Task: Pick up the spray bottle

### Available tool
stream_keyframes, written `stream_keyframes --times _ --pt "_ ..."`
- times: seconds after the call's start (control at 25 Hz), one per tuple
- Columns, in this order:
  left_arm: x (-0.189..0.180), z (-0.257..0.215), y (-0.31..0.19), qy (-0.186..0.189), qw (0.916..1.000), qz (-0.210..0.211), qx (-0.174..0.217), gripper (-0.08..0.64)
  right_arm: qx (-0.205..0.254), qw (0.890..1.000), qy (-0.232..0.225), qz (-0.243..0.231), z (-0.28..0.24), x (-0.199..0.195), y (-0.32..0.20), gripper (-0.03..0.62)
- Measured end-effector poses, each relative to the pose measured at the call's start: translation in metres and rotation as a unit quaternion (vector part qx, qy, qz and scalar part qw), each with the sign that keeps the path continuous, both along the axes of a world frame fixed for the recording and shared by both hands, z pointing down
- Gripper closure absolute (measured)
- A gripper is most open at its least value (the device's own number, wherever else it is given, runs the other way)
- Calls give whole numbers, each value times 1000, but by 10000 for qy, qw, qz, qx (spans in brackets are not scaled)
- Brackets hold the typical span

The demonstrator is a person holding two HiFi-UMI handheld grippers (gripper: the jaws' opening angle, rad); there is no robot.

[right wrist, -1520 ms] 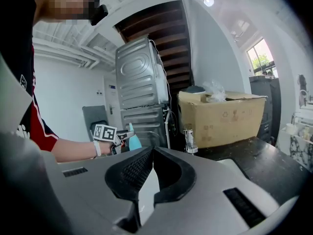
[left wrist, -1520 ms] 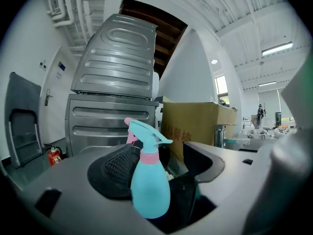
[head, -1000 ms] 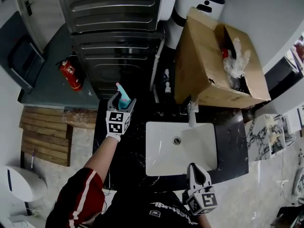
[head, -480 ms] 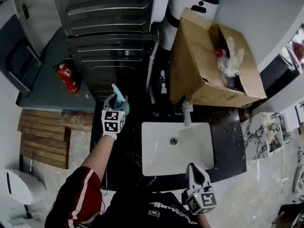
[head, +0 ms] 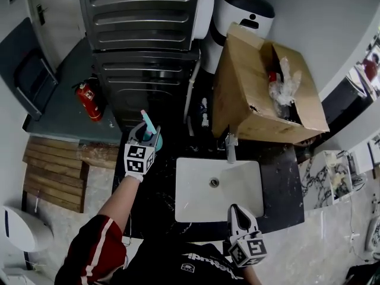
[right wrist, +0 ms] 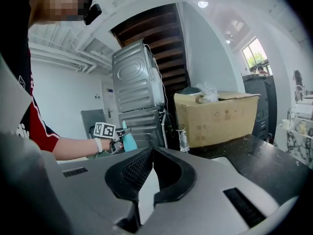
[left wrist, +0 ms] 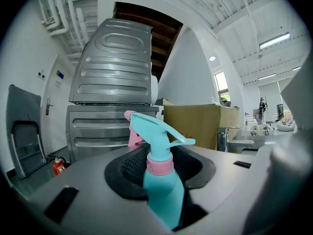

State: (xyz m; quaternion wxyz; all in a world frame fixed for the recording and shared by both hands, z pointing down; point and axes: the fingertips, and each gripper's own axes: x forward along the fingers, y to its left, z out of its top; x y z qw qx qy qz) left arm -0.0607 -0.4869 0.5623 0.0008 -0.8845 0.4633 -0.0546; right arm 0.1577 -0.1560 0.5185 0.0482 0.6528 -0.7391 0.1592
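Your left gripper (head: 146,139) has just closed its jaws on the teal spray bottle (left wrist: 160,185). It clamps the body below the pink collar, so the trigger head stands upright and clear above the grip. Your right gripper (head: 238,214), jaws together and empty, waits at the near edge of the sink (head: 196,183), well apart from the bottle, likely so as not to crowd the lift.

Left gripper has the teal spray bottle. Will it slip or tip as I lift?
Likely rigid: the spray bottle keeps its shape between the left gripper's jaws, which have just closed on it. Smooth plastic may slip. The trigger head stands above the grip, so it may tilt.
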Motion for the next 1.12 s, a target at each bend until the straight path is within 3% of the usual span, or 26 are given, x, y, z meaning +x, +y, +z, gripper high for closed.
stream_keyframes --times 0.6,0.92,1.12 --pt "-2 -79 134 208 9973 635 304 403 529 9963 -79 -670 -26 -21 -10 554" --pt "12 -86 214 443 9947 899 236 403 741 9932 -43 -892 -36 -29 -10 555" --pt "30 -79 261 90 9911 1266 411 403 747 9931 14 -901 -36 -30 -11 554"
